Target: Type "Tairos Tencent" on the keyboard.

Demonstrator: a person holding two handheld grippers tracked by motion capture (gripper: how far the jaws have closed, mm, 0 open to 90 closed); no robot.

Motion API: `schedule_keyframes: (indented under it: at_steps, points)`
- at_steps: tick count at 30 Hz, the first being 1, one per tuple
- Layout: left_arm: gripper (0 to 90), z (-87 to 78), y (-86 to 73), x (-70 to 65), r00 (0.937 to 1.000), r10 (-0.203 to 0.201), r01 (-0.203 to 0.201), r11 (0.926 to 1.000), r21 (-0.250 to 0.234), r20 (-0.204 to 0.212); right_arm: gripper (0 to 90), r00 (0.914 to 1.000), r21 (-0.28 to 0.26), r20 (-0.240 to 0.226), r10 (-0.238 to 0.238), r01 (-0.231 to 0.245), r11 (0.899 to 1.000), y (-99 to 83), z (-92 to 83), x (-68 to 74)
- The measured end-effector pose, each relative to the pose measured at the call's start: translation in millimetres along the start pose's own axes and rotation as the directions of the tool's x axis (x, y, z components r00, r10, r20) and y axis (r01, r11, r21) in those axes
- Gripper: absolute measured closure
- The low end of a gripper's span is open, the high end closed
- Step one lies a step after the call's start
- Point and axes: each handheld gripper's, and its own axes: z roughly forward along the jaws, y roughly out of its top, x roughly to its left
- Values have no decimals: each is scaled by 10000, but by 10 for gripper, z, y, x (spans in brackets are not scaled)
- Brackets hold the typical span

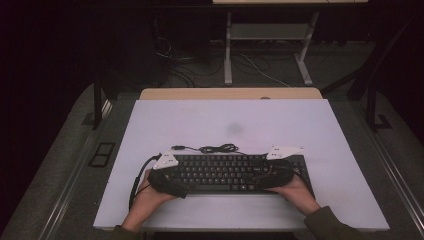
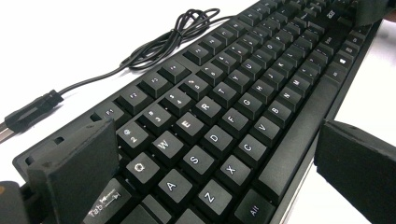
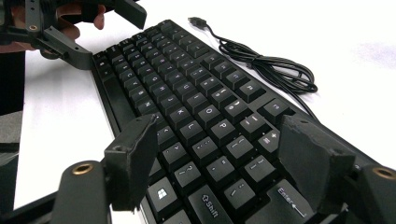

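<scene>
While both claws straddle the keyboard [image 1: 227,172] ends on the surface [image 1: 235,125]: left claw [image 2: 210,158] apart, right claw [image 3: 219,158] apart w/ no grip. Kbd: rigid, light; grip front/back edges, avoid keycaps.

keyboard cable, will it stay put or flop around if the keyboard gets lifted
Probably floppy: the cable is thin and lies in a loose bundle on the table behind the keyboard. It would likely drag and uncoil, with its free plug swinging.

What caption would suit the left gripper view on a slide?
Open left gripper straddling the Tab-key end of a black keyboard, its coiled cable lying on the white table.
</scene>
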Motion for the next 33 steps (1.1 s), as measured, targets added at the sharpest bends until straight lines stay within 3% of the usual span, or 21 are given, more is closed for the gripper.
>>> schedule_keyframes:
  at_steps: [12,33]
  points:
    - [0,0,-7,-3,10000,-16,16,10000,32,30,338,9999,77,-133,-12,13,10000,42,9,-10]
    - [0,10,-20,-3,9999,55,-55,10000,19,86,567,9989,210,-428,-172,181,9996,266,189,-7]
